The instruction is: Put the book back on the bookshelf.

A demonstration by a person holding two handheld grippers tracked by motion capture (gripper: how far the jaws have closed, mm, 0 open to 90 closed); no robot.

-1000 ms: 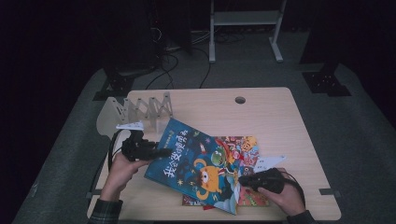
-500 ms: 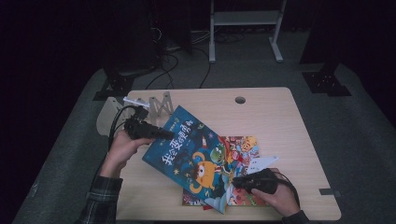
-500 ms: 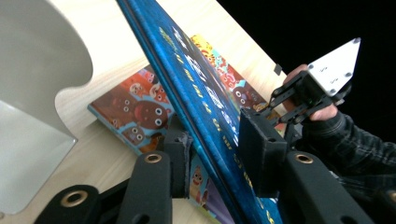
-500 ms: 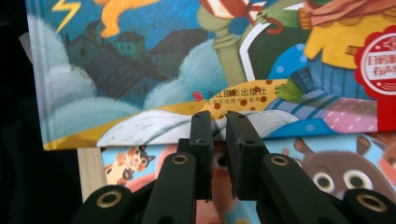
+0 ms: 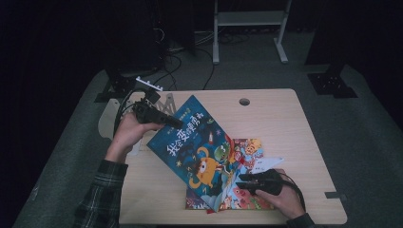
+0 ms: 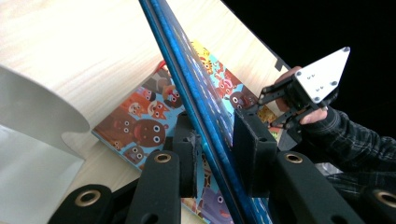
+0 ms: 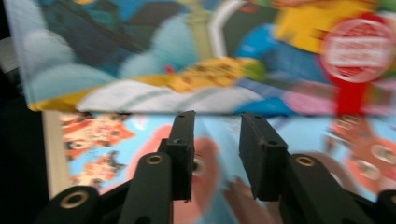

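Right gripper [image 5: 244,181] sits near the tabletop's [image 5: 285,118] near right corner, hand low on the surface, pointing left toward the books. In the right gripper view its jaws stand apart with nothing between the pads; they've just been opening. They point at the lower corner of the blue book [image 5: 195,147], whose cover hangs just above and ahead of the tips, not touching that I can tell.

Under it lies the orange animal book [image 5: 247,149], flat on the tabletop by the near edge, right of centre. A white sheet [image 5: 266,164] pokes out at its right side, just beside the right hand.

The blue book is tilted up off the flat one: far left edge raised, near corner down on or just above the orange animal book close to the near edge. It runs diagonally from mid-left of the tabletop toward the near edge.

Left gripper [image 5: 177,124] is at the blue book's raised left edge, above the left part of the tabletop. The left gripper view shows the book's edge running between the two pads; jaws have just been closing, one pad is against the cover, the other looks slightly off it, so a firm clamp can't be confirmed.

White rack [image 5: 111,121] stands at the far left corner, behind the left hand.
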